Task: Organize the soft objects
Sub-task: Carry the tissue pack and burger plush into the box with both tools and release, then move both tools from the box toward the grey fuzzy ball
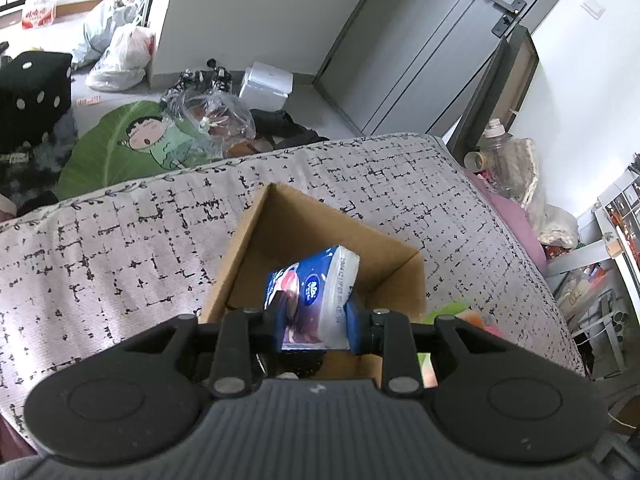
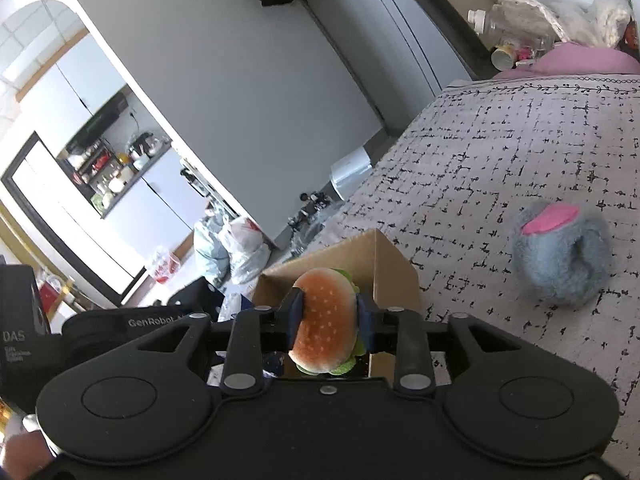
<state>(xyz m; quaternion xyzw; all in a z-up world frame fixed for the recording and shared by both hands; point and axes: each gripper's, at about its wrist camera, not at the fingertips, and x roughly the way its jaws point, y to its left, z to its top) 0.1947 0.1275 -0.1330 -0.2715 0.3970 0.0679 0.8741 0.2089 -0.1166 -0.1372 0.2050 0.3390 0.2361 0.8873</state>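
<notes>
Cardboard box (image 1: 256, 240) is sitting open on the bed (image 1: 100, 248) at frame centre; the left gripper (image 1: 316, 320) is clamping a blue tissue pack (image 1: 312, 300) over it. The right gripper (image 2: 329, 320) is seemingly pinching a plush burger (image 2: 326, 320), while a grey plush toy (image 2: 560, 256) is lying at right.

Your bed (image 1: 120, 240) with its grey, black-flecked cover, the open cardboard box (image 1: 256, 236) sitting on it, a grey-blue plush toy (image 2: 562, 258) with a pink patch lying well apart from that box
</notes>
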